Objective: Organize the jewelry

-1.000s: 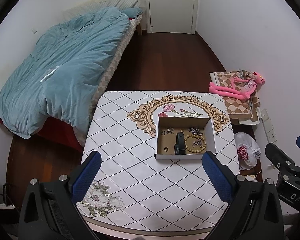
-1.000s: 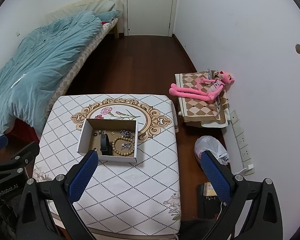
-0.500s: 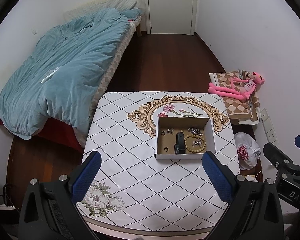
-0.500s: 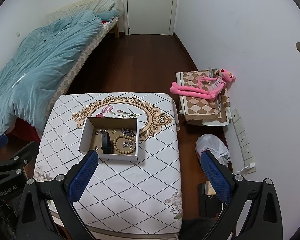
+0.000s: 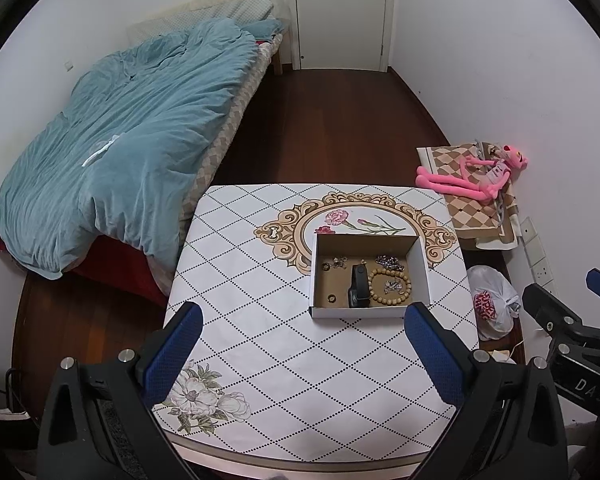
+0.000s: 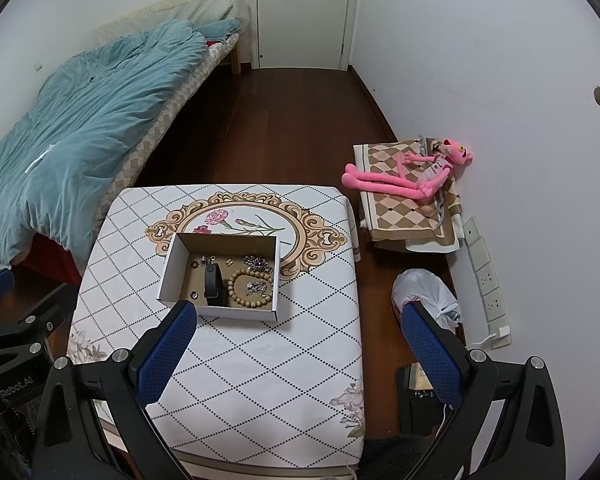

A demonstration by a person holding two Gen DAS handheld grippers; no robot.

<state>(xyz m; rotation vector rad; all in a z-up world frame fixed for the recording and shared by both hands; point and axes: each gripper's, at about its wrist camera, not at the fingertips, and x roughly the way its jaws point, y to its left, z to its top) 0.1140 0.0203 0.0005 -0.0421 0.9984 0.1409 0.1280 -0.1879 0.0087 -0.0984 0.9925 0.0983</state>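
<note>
An open white cardboard box [image 5: 420, 264] [image 6: 168, 276] stands on the patterned table [image 5: 260, 320] [image 6: 260, 360]. Inside lie a black wristband [image 5: 359, 286] [image 6: 212, 284], a wooden bead bracelet [image 5: 390, 286] [image 6: 249, 286], silver chains [image 5: 388, 262] [image 6: 256, 263] and small rings [image 5: 331, 299] [image 6: 194, 294]. My left gripper [image 5: 300, 344] is open and empty, high above the table's near half. My right gripper [image 6: 298, 340] is open and empty, high above the table's near right part. Each gripper shows at the edge of the other's view.
A bed with a blue duvet [image 5: 120, 148] [image 6: 80, 120] stands left of the table. A pink plush toy [image 5: 472, 176] [image 6: 408, 176] lies on folded checked cloth by the right wall. A white plastic bag [image 5: 492, 304] [image 6: 428, 296] sits on the wooden floor. A closed door [image 5: 340, 12] is at the back.
Both views have shifted very slightly; the right gripper drifted a little so the box sits slightly lower and to the right in its view. Both grippers stayed open and empty.
</note>
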